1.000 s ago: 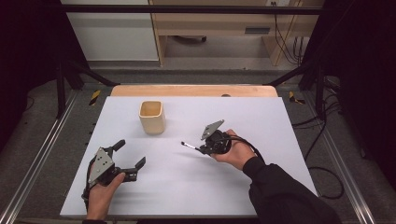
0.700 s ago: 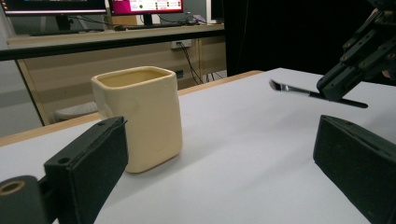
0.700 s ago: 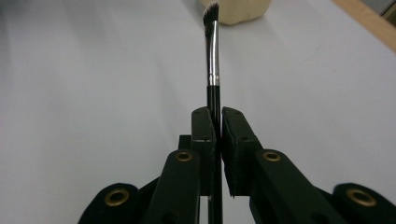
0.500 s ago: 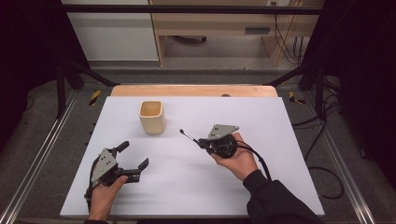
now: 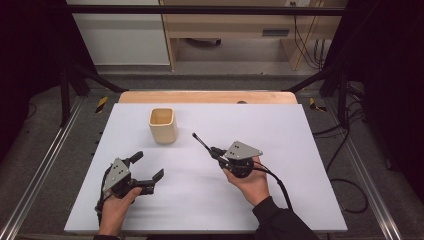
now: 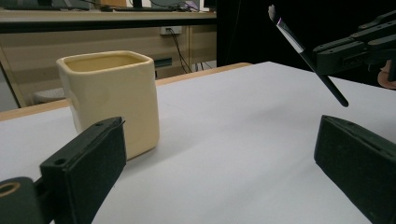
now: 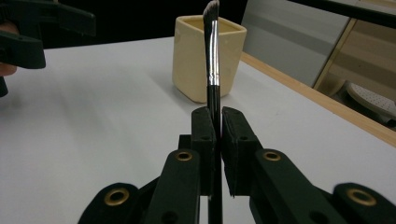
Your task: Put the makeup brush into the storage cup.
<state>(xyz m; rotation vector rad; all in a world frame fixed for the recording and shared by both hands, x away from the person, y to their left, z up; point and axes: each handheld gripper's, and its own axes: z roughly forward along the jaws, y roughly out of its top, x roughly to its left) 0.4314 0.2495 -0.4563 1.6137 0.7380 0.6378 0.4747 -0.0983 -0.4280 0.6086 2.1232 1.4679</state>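
A cream square cup [image 5: 162,125] stands upright on the white table [image 5: 300,125], left of the middle; it also appears in the left gripper view [image 6: 112,100] and the right gripper view [image 7: 209,58]. My right gripper [image 5: 216,152] is shut on a thin black brush [image 5: 201,142], held above the table right of the cup. The brush [image 7: 211,56] points bristle end toward the cup, its handle pinched between the pads. The brush [image 6: 306,53] also shows at the upper right of the left gripper view. My left gripper [image 5: 147,165] rests near the table's front left, open and empty, facing the cup.
A wooden strip [image 5: 207,97] runs along the table's far edge. Black frame legs [image 5: 75,75] stand at the back corners and cables [image 5: 345,150] lie on the floor to the right. Furniture lines the back wall.
My right gripper has moved to the right and slightly nearer with the brush, which has tilted from lying low to pointing up toward the cup. The left gripper has stayed in place.
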